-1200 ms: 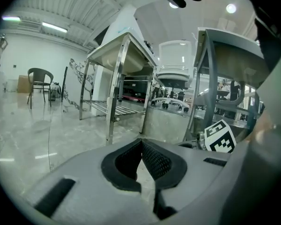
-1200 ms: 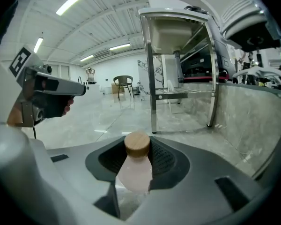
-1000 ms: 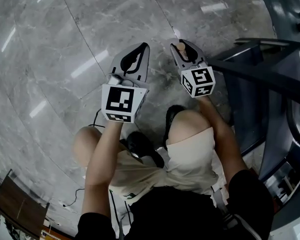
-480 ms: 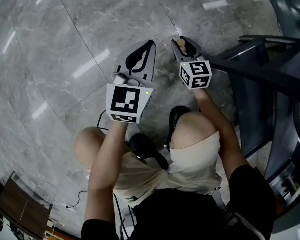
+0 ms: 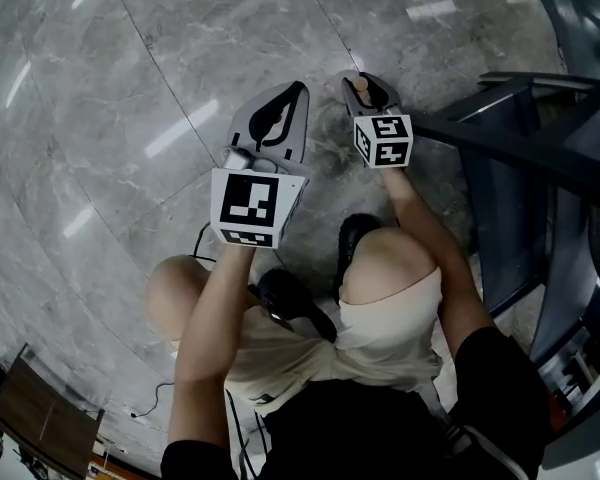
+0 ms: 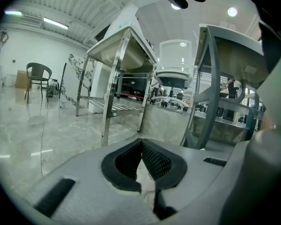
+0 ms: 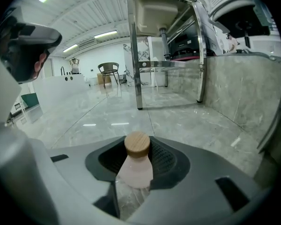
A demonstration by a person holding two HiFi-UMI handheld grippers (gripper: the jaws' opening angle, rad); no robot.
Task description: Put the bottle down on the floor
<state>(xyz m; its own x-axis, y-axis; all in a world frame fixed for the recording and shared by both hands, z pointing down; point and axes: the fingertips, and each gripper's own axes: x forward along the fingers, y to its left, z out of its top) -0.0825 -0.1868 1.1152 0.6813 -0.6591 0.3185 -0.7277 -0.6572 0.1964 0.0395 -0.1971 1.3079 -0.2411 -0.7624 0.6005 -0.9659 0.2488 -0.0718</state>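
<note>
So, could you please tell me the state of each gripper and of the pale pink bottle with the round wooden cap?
pale pink bottle: round wooden cap on, held by its neck between the jaws; whether its base touches the floor cannot be told.
right gripper: shut on the bottle.
left gripper: shut, jaw tips together, nothing between them.

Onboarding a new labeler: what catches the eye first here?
A pale pink bottle with a wooden cap, clamped in the right gripper over the grey marble floor. Beside it, the left gripper is shut and empty. A steel table frame stands ahead.
</note>
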